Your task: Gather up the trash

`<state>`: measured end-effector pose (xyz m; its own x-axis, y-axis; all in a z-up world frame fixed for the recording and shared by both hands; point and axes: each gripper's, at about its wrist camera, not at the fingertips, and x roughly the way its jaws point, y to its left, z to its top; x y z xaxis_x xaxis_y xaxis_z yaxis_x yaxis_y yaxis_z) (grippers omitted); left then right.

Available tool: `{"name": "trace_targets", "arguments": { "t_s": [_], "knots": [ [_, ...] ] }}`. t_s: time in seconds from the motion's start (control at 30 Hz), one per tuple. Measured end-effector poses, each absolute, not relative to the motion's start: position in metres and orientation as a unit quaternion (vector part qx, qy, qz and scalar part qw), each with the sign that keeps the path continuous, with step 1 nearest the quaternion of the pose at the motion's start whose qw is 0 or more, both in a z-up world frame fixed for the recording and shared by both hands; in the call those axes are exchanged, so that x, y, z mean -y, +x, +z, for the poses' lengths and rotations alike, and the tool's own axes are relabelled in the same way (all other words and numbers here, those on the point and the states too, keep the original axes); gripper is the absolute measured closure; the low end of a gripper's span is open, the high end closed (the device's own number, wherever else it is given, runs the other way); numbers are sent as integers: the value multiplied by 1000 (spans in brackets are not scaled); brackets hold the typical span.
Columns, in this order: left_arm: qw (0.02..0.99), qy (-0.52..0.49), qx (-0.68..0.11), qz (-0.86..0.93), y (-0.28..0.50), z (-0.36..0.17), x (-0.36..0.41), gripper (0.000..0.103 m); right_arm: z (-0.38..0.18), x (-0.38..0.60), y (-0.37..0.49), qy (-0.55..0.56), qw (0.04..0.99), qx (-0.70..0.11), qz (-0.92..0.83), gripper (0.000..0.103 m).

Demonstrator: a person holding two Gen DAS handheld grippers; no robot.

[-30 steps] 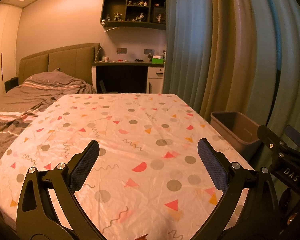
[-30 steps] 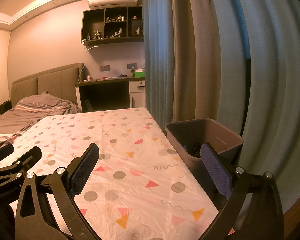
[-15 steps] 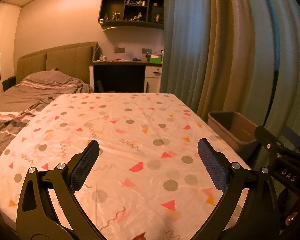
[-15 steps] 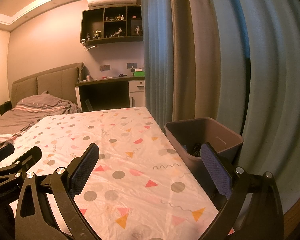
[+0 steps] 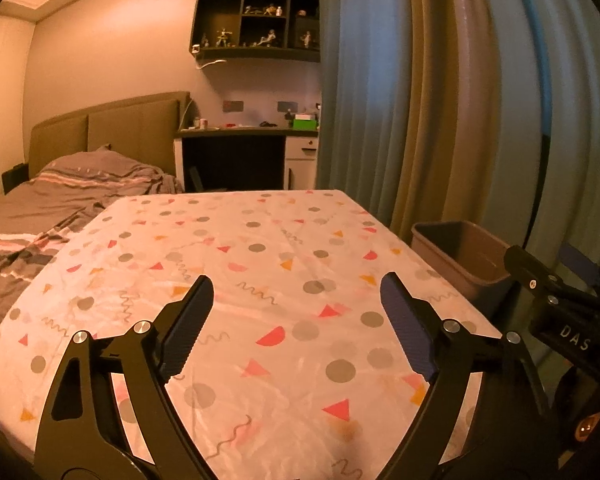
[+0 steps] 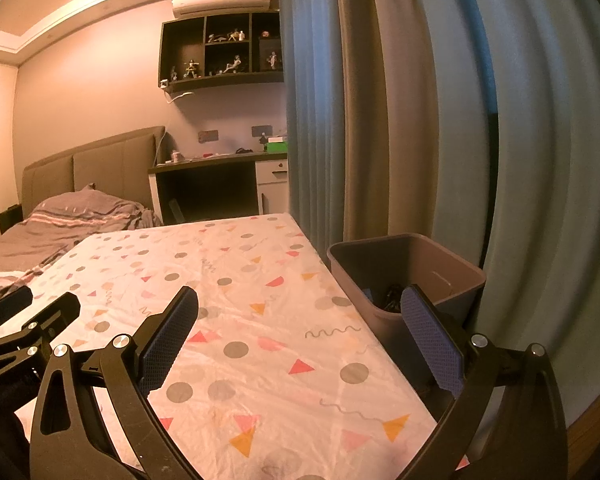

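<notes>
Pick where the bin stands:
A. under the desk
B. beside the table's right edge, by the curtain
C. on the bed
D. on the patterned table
B: the bin stands off the table, against its right edge, with the curtain right behind it; something dark lies inside.

Bin (image 6: pixel 404 272) right of table (image 6: pixel 260 320), w/ curtain (image 6: pixel 420 120) behind.

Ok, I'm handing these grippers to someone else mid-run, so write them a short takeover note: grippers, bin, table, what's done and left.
Left gripper: nothing between its blue pads, jaws closing.
Right gripper: open, holding nothing.
Grey rectangular plastic bin stands beside the table's right edge, dark items already inside.
Table with the white patterned cloth: no trash visible on it.
Done: apparently all collected.
Left: check areas out of view.
</notes>
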<state>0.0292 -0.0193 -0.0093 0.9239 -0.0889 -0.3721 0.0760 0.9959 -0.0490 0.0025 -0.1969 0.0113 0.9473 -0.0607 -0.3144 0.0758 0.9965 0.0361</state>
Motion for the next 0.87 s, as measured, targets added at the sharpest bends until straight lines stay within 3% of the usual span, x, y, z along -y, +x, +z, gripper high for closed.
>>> {"name": "trace_targets", "arguments": {
  "t_s": [0.6, 0.87],
  "knots": [
    [981, -16, -190, -34, 29, -9, 18, 19, 11, 196, 3, 25, 987, -158, -34, 6],
    [981, -11, -193, -19, 29, -7, 17, 13, 11, 196, 2, 26, 986, -158, -34, 6]
  ]
}}
